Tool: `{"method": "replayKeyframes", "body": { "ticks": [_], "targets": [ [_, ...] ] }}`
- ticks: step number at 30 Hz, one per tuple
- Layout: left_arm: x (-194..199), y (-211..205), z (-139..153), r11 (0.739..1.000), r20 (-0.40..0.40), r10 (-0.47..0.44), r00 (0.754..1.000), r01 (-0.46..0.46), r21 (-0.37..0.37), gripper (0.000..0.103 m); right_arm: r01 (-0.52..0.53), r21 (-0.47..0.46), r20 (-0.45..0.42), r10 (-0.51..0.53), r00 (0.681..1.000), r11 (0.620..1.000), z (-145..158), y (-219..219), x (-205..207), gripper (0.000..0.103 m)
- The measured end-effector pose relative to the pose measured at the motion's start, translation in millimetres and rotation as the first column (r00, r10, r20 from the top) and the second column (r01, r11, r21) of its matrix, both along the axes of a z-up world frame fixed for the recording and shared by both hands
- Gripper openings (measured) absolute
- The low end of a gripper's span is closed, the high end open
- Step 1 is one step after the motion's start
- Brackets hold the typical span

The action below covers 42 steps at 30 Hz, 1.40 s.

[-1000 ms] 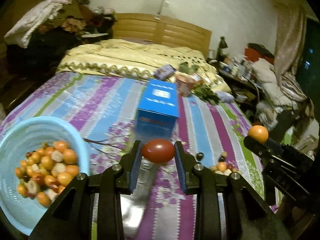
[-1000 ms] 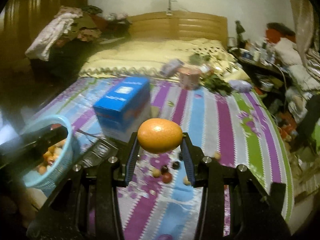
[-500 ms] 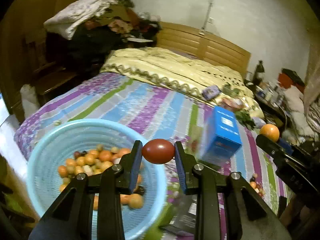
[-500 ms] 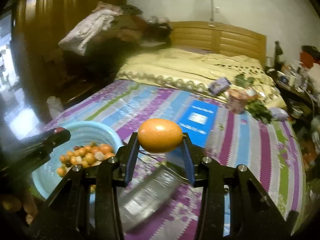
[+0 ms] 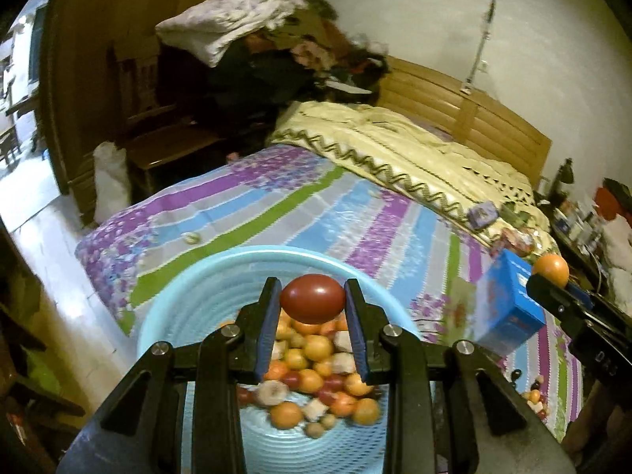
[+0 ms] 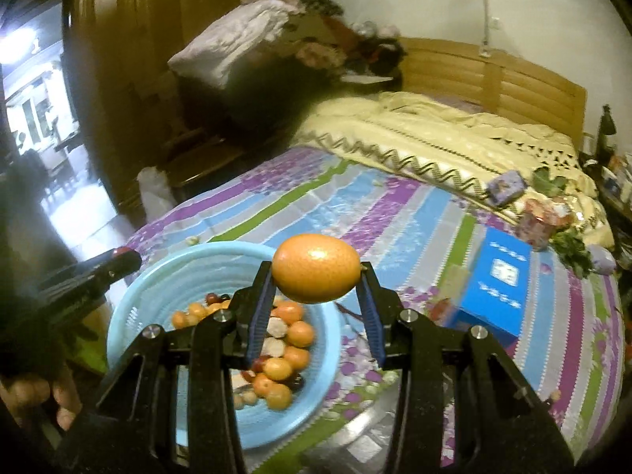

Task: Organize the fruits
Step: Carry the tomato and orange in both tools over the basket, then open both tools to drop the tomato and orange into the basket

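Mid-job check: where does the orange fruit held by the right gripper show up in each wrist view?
Left wrist view: the orange fruit sits small at the far right edge, atop the right gripper's tip.
Right wrist view: orange fruit at centre, clamped in the right gripper.
Shared landmark: blue box on the striped bedspread.

Both grippers swung over toward the left edge of the bed (image 5: 245,213) in that last second. The left gripper (image 5: 312,308) went from facing the blue box (image 5: 509,308), basket off to the side, to hanging right above the light blue basket (image 5: 197,280) with its dark red fruit (image 5: 313,298). The right gripper (image 6: 316,280) with the orange fruit (image 6: 316,268) ended up over the basket's rim too.
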<state>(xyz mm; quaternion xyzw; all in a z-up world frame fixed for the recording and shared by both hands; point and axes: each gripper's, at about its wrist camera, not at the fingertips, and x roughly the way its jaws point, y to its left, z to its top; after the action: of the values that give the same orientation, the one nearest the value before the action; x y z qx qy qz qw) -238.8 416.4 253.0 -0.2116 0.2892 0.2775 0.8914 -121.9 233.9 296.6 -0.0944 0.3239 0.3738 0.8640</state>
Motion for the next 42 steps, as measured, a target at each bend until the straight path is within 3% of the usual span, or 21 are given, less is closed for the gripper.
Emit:
{"method": "replayKeyframes", "body": {
  "ticks": [8, 16, 34, 42],
  "targets": [
    [-11.8, 40.5, -20.9, 0.998, -0.059, 0.015, 0.998, -0.019, -0.066, 0.033, -0.093, -0.028, -0.140, 0.088, 0.986, 0.995, -21.2, 39.5, 2.6, 0.042],
    [-6.0, 69.2, -46.8, 0.989, -0.134, -0.022, 0.991, 0.002, -0.145, 0.033, -0.115, -0.069, -0.268, 0.093, 0.959, 0.991, -44.1, 50.2, 13.5, 0.042],
    [5.7, 89.9, -76.3, 0.981, -0.189, -0.056, 0.980, 0.019, -0.191, 0.033, -0.137, -0.107, -0.328, 0.095, 0.940, 0.985, -62.1, 62.1, 15.3, 0.042],
    [19.3, 82.7, -91.0, 0.970, -0.273, -0.149, 0.951, 0.087, -0.228, 0.033, -0.205, -0.163, -0.388, 0.128, 0.913, 0.965, -78.2, 70.7, 14.7, 0.042]
  ]
}}
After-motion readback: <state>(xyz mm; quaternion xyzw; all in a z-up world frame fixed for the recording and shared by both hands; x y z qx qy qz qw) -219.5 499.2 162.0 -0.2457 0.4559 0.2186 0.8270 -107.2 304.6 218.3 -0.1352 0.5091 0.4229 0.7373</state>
